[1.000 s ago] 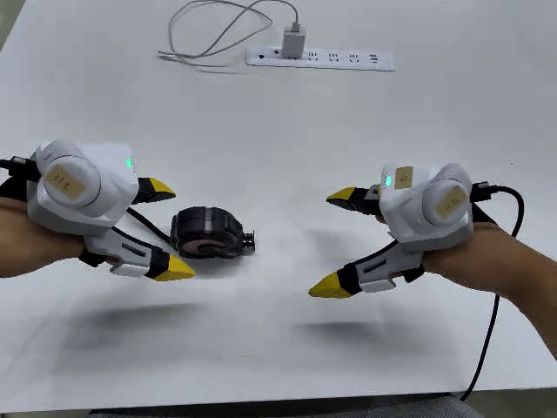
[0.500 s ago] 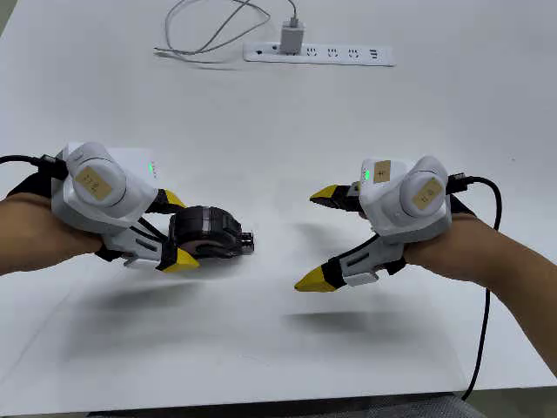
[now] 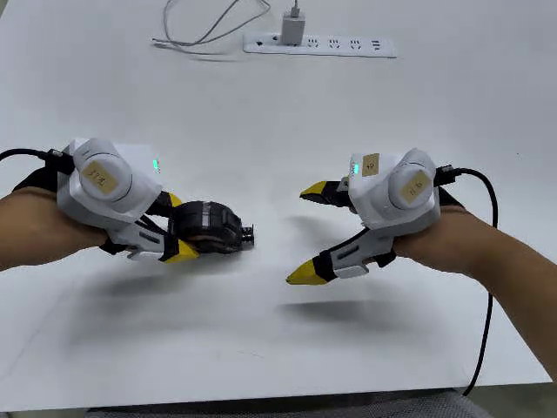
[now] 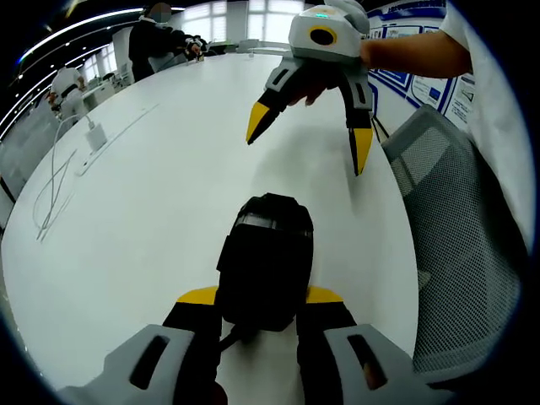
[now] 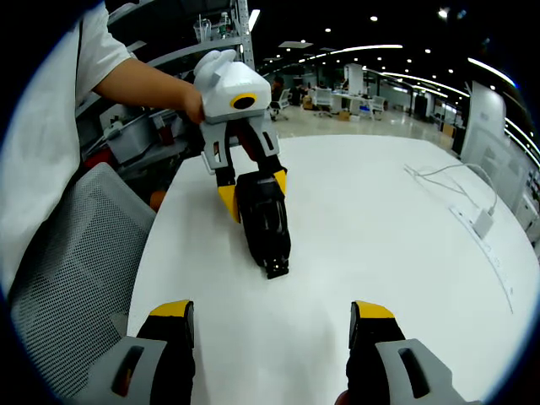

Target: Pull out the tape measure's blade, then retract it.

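Power strip [image 3: 318, 43] and cable [image 3: 174, 43] lie well beyond tape measure [image 3: 207, 228].

Left tongs [image 3: 178, 226] clamped, right tongs [image 3: 303, 233] spread

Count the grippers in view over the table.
2. The left gripper, at the left, clamps the black tape measure; the right gripper, at the right, is open and apart from it.

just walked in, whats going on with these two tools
A person holds a tool in each hand over a white table. The left tool is clamped on a black tape measure that rests on the table. The right tool is open, facing the end hook but apart from it. The blade is not yet pulled out.
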Demonstrator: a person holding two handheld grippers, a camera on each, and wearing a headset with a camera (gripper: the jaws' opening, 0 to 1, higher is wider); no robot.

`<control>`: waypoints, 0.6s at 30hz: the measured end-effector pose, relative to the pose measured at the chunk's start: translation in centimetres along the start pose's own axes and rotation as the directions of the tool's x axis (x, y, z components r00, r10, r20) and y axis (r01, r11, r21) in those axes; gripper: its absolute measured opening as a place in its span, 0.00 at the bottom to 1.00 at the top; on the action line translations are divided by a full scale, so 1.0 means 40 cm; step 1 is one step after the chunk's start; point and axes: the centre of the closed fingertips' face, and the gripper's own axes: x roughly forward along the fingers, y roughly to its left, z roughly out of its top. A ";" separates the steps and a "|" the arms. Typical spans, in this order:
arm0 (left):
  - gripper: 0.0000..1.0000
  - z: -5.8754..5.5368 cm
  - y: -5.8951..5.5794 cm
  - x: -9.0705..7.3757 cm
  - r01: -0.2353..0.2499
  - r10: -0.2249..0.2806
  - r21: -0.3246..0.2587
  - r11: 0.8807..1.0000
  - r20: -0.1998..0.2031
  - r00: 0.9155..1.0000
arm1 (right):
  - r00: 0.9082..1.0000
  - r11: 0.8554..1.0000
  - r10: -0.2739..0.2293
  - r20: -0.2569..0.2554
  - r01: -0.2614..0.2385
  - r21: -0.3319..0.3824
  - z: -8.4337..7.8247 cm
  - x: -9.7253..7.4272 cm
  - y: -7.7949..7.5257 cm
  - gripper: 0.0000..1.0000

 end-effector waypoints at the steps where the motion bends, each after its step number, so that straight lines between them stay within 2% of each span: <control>1: 0.30 0.000 0.000 0.000 0.000 0.000 0.001 1.000 0.000 1.000 | 1.000 1.000 0.000 0.000 0.000 0.000 0.001 0.001 0.000 0.73; 18: 0.28 -0.007 -0.001 0.001 -0.021 0.022 0.020 1.000 -0.040 0.999 | 1.000 0.999 0.020 0.013 -0.019 -0.037 0.022 0.053 -0.001 0.65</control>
